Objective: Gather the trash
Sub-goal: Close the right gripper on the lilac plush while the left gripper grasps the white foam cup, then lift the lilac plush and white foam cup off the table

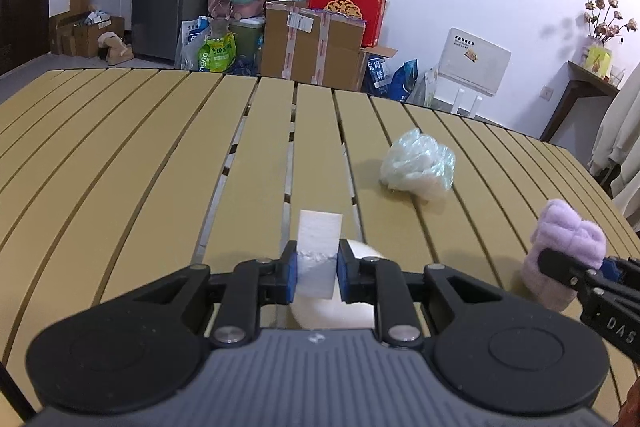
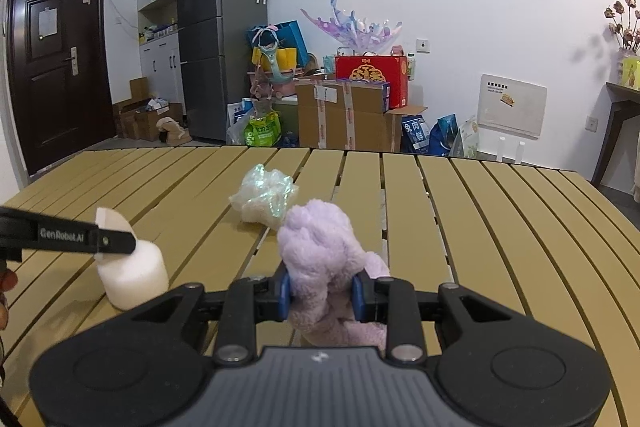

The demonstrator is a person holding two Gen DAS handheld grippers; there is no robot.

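White tissue, feather-light and easily torn, is pinched by its loose sheet in my left gripper (image 1: 317, 270) above the roll (image 2: 132, 273) on the table (image 1: 120, 147), while my right gripper (image 2: 322, 293) squeezes a soft purple cloth (image 2: 320, 247) beside it

Slatted tan surface (image 2: 480, 227), gaps between slats. Resting on it: white tissue roll (image 2: 134, 277) at left, crumpled clear plastic wrap (image 2: 262, 201) farther back near centre, apart from the roll.
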